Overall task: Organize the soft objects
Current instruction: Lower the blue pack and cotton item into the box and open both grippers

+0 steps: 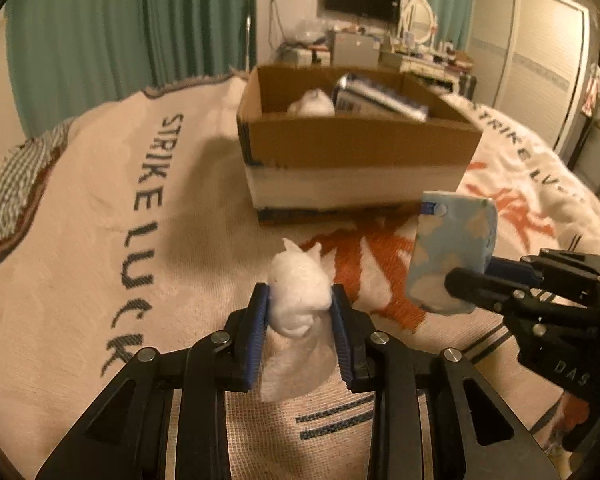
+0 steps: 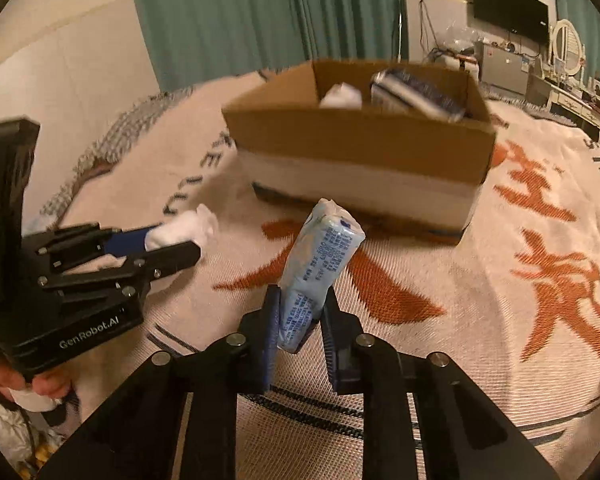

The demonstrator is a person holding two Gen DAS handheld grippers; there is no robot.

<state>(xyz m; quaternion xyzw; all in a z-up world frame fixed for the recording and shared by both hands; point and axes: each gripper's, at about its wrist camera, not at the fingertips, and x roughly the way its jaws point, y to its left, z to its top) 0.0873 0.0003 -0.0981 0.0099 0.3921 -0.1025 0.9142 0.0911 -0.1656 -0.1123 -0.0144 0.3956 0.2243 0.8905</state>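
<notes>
2 hand-held grippers were in view above a bed covered by 1 printed blanket [image 1: 100, 240]. The left hand-held gripper [image 1: 300, 300] was closed on 1 white fluffy wad [image 1: 298, 292], squeezed between its blue pads. The right hand-held gripper [image 2: 300, 312] was closed on 1 light-blue tissue pack [image 2: 320, 256], which stood tilted above the jaws. Ahead on the blanket sat 1 open cardboard box [image 1: 360, 140], holding 1 more white wad [image 1: 314, 104] and 1 dark-blue package [image 1: 380, 96]. Both held items were near the box, outside it.
</notes>
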